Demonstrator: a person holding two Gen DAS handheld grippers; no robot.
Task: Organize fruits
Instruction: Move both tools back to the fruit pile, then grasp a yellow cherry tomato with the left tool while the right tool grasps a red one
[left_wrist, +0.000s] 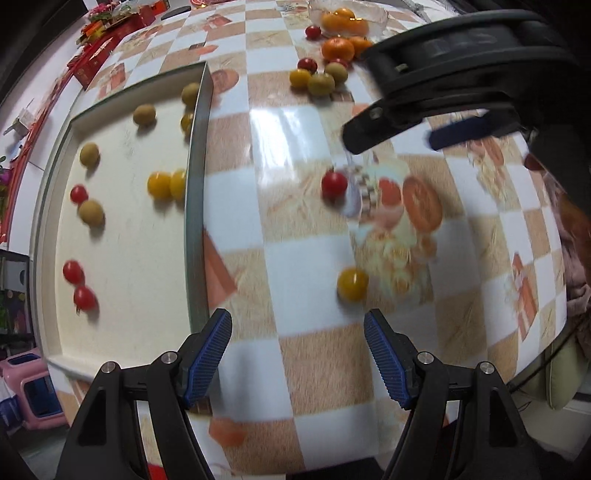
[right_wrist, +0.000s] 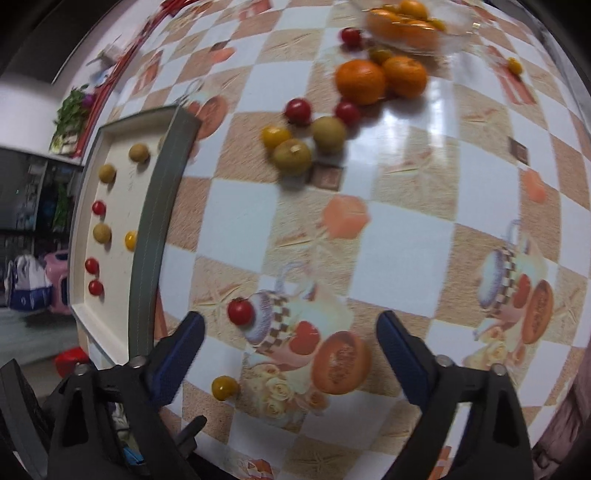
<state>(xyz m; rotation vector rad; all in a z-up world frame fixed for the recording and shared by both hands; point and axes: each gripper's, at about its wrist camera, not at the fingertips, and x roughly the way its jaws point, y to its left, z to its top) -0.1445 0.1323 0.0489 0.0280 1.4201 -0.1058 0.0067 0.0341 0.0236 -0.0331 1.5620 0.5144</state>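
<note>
A cream tray (left_wrist: 125, 266) (right_wrist: 83, 306) on the left holds several red tomatoes, yellow tomatoes and green fruits. On the checkered cloth lie a loose red tomato (left_wrist: 334, 183) (right_wrist: 241, 311) and a yellow tomato (left_wrist: 352, 283) (right_wrist: 224, 387). Farther back sits a cluster of green, yellow and red fruits (left_wrist: 320, 83) (right_wrist: 291, 155) and two oranges (left_wrist: 338, 49) (right_wrist: 360, 82). My left gripper (left_wrist: 297, 352) is open and empty above the cloth, just right of the tray. My right gripper (right_wrist: 290, 352) is open and empty; it shows from the side in the left wrist view (left_wrist: 391, 136).
A glass bowl (left_wrist: 376, 24) (right_wrist: 458, 37) with oranges stands at the back. One small yellow fruit (right_wrist: 514, 65) lies far right. Red boxes (left_wrist: 96, 55) line the table's far left edge. A pink stool (left_wrist: 33, 391) is on the floor beyond the tray.
</note>
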